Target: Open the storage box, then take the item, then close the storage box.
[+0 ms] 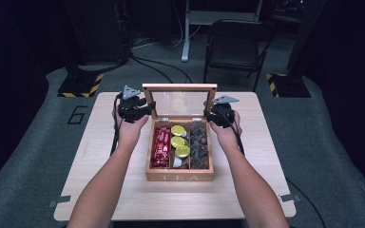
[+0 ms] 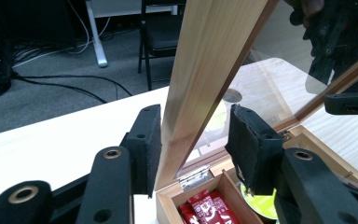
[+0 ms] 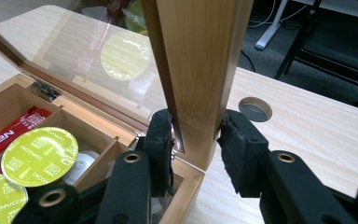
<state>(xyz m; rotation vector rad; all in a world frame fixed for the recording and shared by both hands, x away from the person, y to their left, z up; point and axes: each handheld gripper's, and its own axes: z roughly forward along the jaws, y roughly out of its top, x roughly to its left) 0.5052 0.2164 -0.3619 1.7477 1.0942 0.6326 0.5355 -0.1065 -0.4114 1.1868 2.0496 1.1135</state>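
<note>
In the high view, a wooden tea box (image 1: 179,176) is seen near the middle of a pale wooden table (image 1: 100,190), its glass-paned lid (image 1: 179,102) raised upright at the far edge. Three compartments are shown: red sachets (image 1: 161,147) on the left, yellow-green coffee capsules (image 1: 178,141) in the middle, dark items on the right. The left gripper (image 1: 148,107) is held at the lid's left edge and the right gripper (image 1: 210,114) at its right edge, each carried by a hand whose forearm enters from below. A black chair (image 1: 235,45) is seen on the floor beyond the table.

In the left gripper view, the lid's wooden side rail (image 2: 205,79) is flanked by the two black jaws. The left jaw is pressed against the wood; a narrow gap appears beside the other, so a firm grip cannot be told. The sachets (image 2: 205,210) are visible below.

In the right gripper view, the lid's frame post (image 3: 198,70) is clamped between the jaws, both pads touching it just above the box corner. Capsules (image 3: 39,156) marked "cappuccino" lie in the box.
</note>
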